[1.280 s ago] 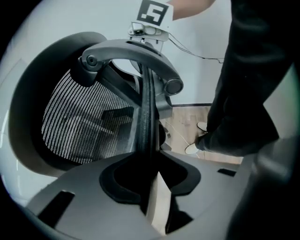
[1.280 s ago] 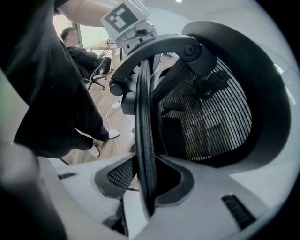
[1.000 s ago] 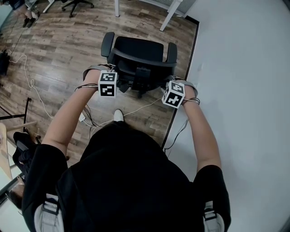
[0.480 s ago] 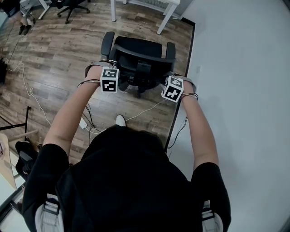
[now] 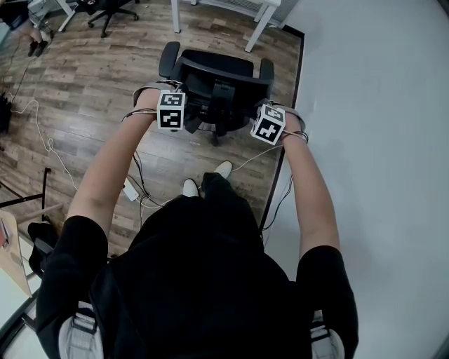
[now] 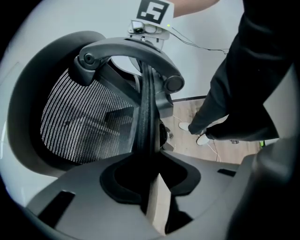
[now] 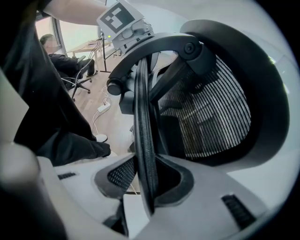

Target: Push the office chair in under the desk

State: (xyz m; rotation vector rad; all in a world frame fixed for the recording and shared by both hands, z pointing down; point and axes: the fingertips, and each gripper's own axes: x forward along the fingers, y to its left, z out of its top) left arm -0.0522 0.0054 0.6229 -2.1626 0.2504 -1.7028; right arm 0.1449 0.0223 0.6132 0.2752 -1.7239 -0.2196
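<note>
Tongs on both sides are clamped on the same thing. The left tongs (image 6: 150,176) pinch the thin dark backrest rim (image 6: 146,112) of the black mesh-backed office chair (image 5: 214,73). The right tongs (image 7: 146,185) grip that rim at its other side, with mesh showing beyond each pair. Over the last second neither grip has loosened, and the chair has rolled forward across the wood-plank floor (image 5: 91,84). Its armrests now sit nearer the white-legged surface (image 5: 269,19) at the top of the head view. A second white shoe (image 5: 223,168) has come forward beneath the person, which reads as a step taken behind the push. I judge the chair close to the surface's legs but not yet tucked under. More straight pushing alongside the white wall (image 5: 365,105) looks needed.
</note>
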